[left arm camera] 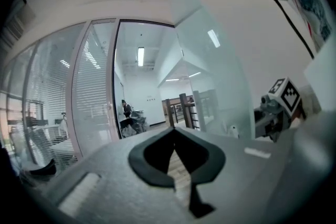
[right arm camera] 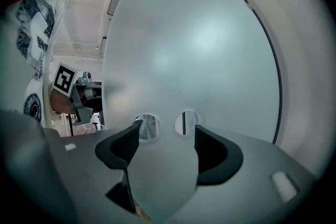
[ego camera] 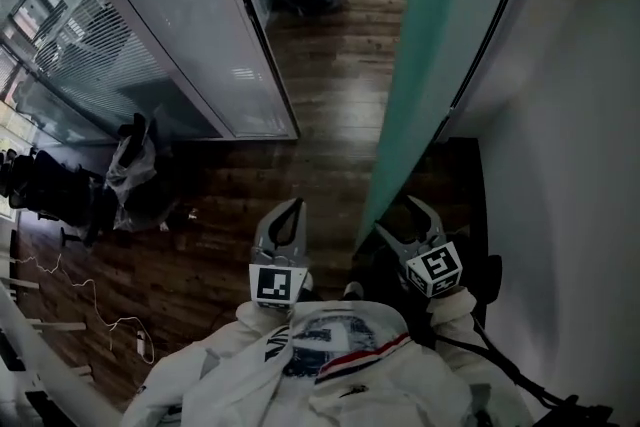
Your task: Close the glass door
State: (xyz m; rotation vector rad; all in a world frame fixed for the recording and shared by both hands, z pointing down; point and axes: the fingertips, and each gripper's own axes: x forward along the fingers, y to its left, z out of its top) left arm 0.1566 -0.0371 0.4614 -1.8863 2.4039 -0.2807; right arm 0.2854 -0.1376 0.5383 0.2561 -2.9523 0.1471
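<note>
- No tabletop here: the person stands on a wood floor (ego camera: 330, 85), so places are told from the door and wall.
- The door (ego camera: 430, 65) is a frosted pane standing upright. In the head view it runs from top centre down to a bottom corner between the two grippers.
- It hangs open, close beside the white wall (ego camera: 570, 115) on its right.
- The right gripper (ego camera: 405, 220) sits in the narrow gap between door and wall. Its jaws are wide apart and hold nothing.
- In the right gripper view those jaws (right arm camera: 165, 131) look straight at the door's face (right arm camera: 199, 50), which fills nearly the whole view. Two small round spots (right arm camera: 185, 122) show in the pane just past the tips. I cannot tell whether the jaws touch the glass.
- The left gripper (ego camera: 288, 215) is on the door's other side, over open floor. Its jaws (left arm camera: 173, 131) are closed tip to tip and empty.
- From the left gripper view the door (left arm camera: 210, 76) lies to the right, with its free edge upright.
- The right gripper looks the nearer and better placed. Closing probably means pushing the pane away from the wall, leftwards.
- Room is tight on the wall side. The left side is open floor as far as the glass partition (ego camera: 170, 25), so the left gripper and the person's body would likely need to stay clear of the swing.
</note>
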